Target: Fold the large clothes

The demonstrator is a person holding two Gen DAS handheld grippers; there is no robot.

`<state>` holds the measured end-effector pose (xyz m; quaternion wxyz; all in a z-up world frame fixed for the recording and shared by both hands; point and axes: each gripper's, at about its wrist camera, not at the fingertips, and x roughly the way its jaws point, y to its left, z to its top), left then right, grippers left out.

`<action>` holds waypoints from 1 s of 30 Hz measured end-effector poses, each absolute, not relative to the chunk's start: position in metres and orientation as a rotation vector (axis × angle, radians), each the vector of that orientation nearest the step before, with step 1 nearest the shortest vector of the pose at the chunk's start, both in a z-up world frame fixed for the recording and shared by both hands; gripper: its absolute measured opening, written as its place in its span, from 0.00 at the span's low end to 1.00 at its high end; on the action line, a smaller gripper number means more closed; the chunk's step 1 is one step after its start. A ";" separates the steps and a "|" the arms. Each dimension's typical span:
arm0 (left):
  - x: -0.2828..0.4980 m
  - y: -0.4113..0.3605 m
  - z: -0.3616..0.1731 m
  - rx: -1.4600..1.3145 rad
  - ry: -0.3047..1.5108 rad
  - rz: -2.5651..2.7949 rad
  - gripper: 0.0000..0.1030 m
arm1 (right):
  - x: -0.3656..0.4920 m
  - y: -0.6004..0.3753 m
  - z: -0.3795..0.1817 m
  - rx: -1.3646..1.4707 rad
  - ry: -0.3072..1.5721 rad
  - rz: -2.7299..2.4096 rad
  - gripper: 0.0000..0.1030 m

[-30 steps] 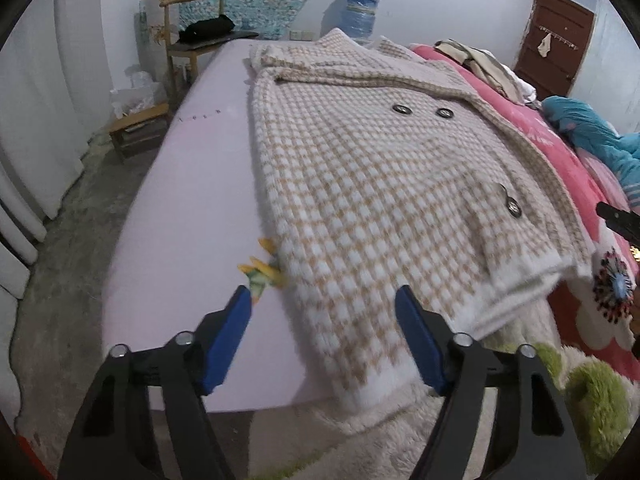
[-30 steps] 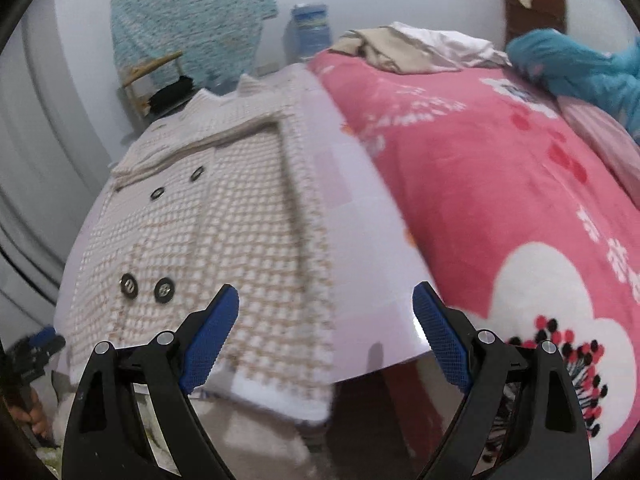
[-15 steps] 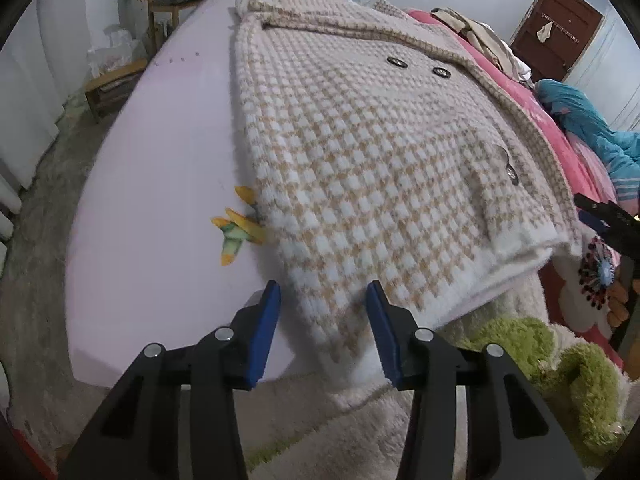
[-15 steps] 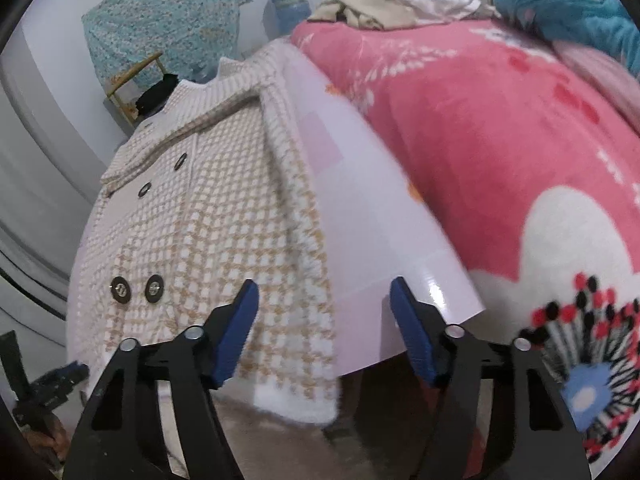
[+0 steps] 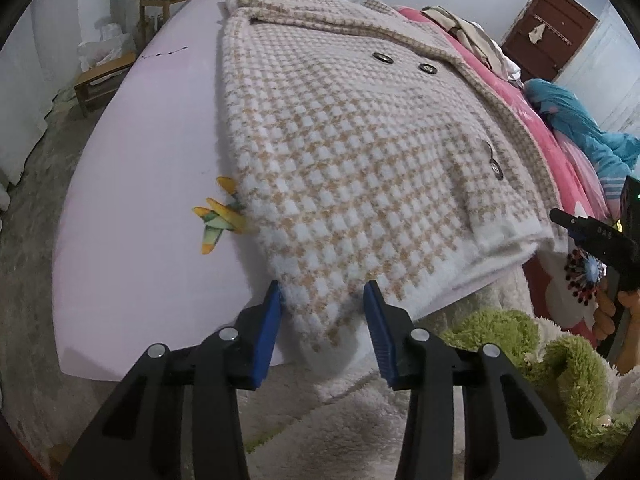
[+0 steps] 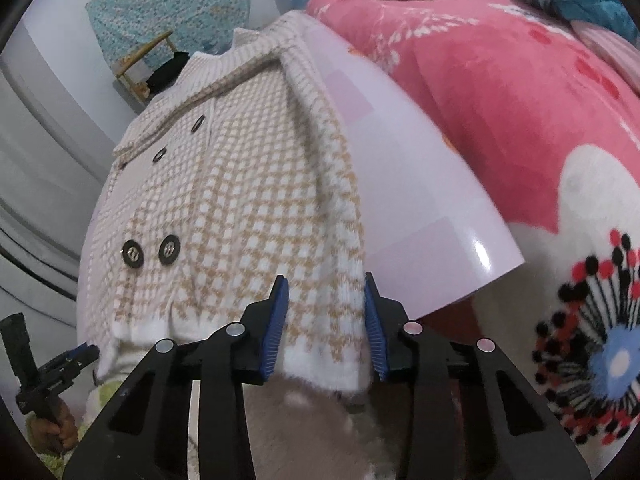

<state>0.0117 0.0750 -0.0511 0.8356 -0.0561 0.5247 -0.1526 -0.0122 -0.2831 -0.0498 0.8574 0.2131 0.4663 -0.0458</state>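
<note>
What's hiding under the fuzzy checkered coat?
The coat lies on a smooth lilac board. Yellow-green paper bits poke out at its left edge; whatever else lies underneath is covered.

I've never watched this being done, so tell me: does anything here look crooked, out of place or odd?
The checked coat lies spread on the lilac board, but its white hem hangs over the near edge, where both grippers are. A small yellow-green thing peeks from under its side; I cannot tell what. Nothing looks torn or spilled.
</note>
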 end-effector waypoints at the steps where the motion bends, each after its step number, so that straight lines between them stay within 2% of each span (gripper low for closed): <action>1: 0.011 0.075 -0.052 -0.118 1.112 -0.325 0.40 | -0.013 -0.282 -0.050 0.456 0.984 -0.091 0.32; 6: 0.010 0.072 -0.052 -0.124 1.121 -0.347 0.39 | -0.015 -0.282 -0.050 0.460 0.994 -0.088 0.25; 8: 0.010 0.071 -0.053 -0.120 1.119 -0.345 0.39 | -0.016 -0.282 -0.049 0.455 0.995 -0.094 0.14; 13: 0.007 0.072 -0.052 -0.096 1.107 -0.331 0.22 | -0.019 -0.284 -0.047 0.460 0.990 -0.096 0.08; 17: 0.006 0.072 -0.048 -0.100 1.084 -0.342 0.13 | -0.020 -0.283 -0.044 0.459 0.980 -0.094 0.07; 30: 0.007 0.073 -0.050 -0.106 1.090 -0.348 0.12 | -0.018 -0.280 -0.044 0.450 0.987 -0.096 0.08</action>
